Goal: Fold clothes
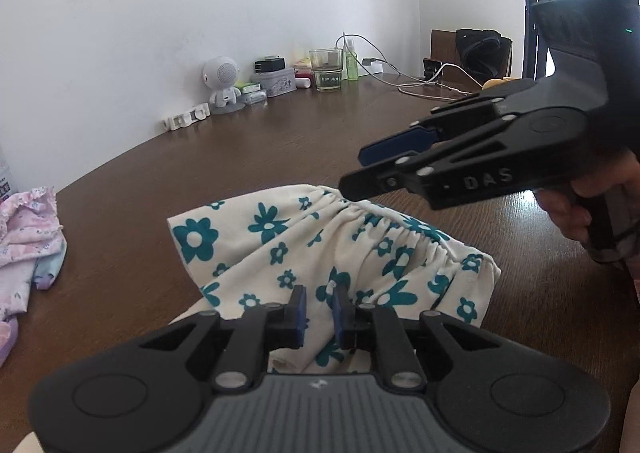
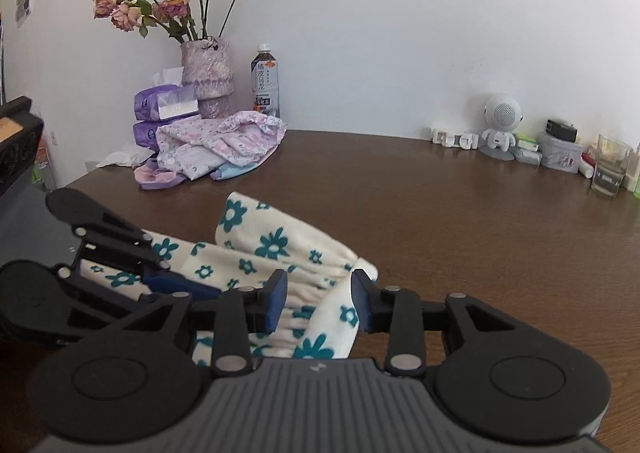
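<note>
Cream garment with teal flowers [image 1: 320, 245] lies bunched on the brown table [image 1: 280, 149], its gathered waistband toward 2 o'clock; left gripper [image 1: 320, 311] and right gripper [image 2: 320, 299], fingers apart, straddle the cloth, suggesting a grasp mid-fold; closing on an edge seems needed.

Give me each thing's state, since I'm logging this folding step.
Floral garment: bunched on the table, unfolded.
Left hand-held gripper: open, fabric between the fingers.
Right hand-held gripper: open over the gathered waistband.
Pink clothes: heaped, unfolded.
Drinking glass: upright.
Bottle: upright, capped.
</note>
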